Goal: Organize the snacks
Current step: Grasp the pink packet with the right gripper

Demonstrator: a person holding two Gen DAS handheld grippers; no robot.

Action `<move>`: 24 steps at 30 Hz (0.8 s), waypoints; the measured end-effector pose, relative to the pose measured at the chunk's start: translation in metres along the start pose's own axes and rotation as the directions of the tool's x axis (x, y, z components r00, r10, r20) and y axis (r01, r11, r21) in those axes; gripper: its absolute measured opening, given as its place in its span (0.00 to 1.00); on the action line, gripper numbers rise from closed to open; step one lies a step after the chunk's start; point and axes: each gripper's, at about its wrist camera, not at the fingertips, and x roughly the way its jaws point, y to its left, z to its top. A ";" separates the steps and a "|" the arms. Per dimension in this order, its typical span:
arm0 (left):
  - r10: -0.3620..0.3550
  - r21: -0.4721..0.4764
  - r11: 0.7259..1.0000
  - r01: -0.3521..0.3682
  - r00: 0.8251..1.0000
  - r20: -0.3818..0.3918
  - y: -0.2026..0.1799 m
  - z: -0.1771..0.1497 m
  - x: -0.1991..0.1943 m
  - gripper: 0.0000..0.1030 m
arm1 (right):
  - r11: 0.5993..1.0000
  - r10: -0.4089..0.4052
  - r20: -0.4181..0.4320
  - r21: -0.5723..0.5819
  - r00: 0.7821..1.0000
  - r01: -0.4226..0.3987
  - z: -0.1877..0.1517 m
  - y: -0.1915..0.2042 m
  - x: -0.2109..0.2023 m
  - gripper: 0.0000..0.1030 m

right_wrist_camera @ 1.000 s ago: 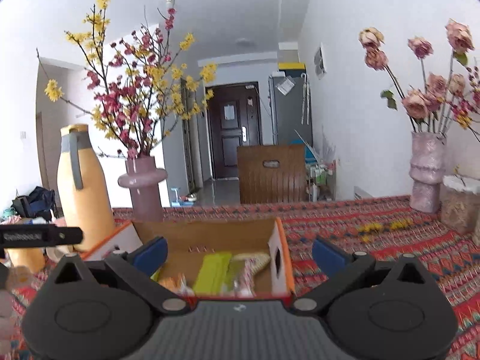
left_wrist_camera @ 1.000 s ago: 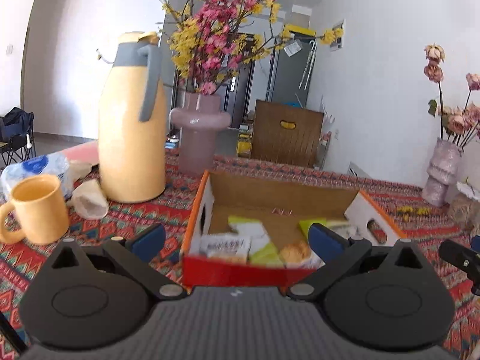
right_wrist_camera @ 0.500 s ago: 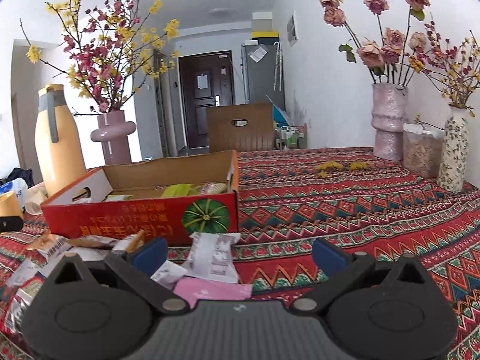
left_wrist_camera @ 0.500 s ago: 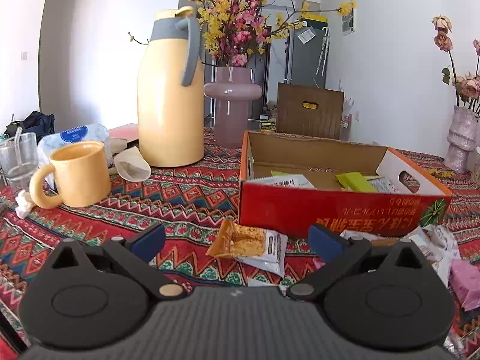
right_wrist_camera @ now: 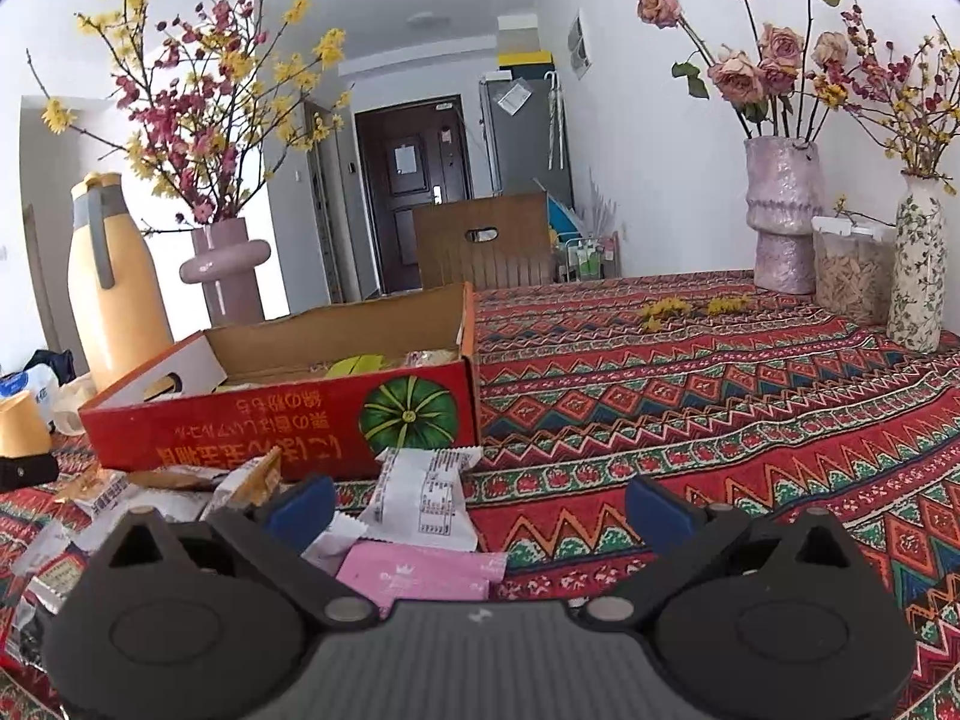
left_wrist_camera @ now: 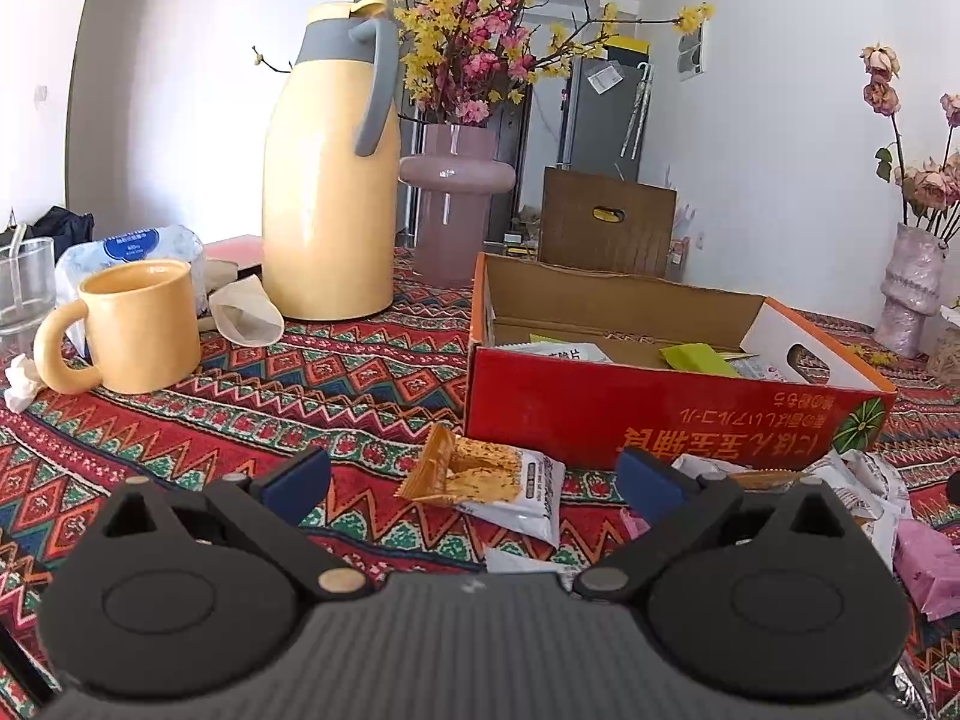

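Observation:
A red cardboard box (left_wrist_camera: 660, 420) with several snack packets inside stands on the patterned tablecloth; it also shows in the right wrist view (right_wrist_camera: 270, 420). Loose snack packets lie in front of it. My left gripper (left_wrist_camera: 474, 480) is open and empty, low over an orange-and-white cracker packet (left_wrist_camera: 486, 474). My right gripper (right_wrist_camera: 480, 507) is open and empty, just behind a white packet (right_wrist_camera: 426, 498) and a pink packet (right_wrist_camera: 420, 576). More packets (right_wrist_camera: 120, 498) lie to its left.
A yellow mug (left_wrist_camera: 138, 324), a yellow thermos jug (left_wrist_camera: 330, 180), a mauve flower vase (left_wrist_camera: 456, 198), a glass (left_wrist_camera: 24, 282) and a tissue pack (left_wrist_camera: 132, 246) stand at the left. Vases (right_wrist_camera: 780, 216) and a jar (right_wrist_camera: 852, 270) stand at the far right.
Both grippers have pulled back from above the box and come down to the loose packets in front of it. Both stayed open.

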 end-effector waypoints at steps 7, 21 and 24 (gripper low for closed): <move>-0.016 -0.004 1.000 0.016 1.000 -0.005 0.001 -0.001 0.000 1.00 | 1.000 -0.002 -0.027 0.026 1.000 0.002 0.001 -0.003 0.004 1.00; -0.035 -0.039 0.999 0.035 0.999 -0.015 0.006 0.000 0.002 1.00 | 0.997 -0.027 -0.177 -0.079 0.984 0.013 0.001 0.026 0.018 1.00; -0.038 -0.042 0.998 0.038 0.999 -0.013 0.007 -0.001 0.001 1.00 | 0.997 -0.030 -0.224 -0.077 0.974 0.012 -0.001 0.028 0.021 0.99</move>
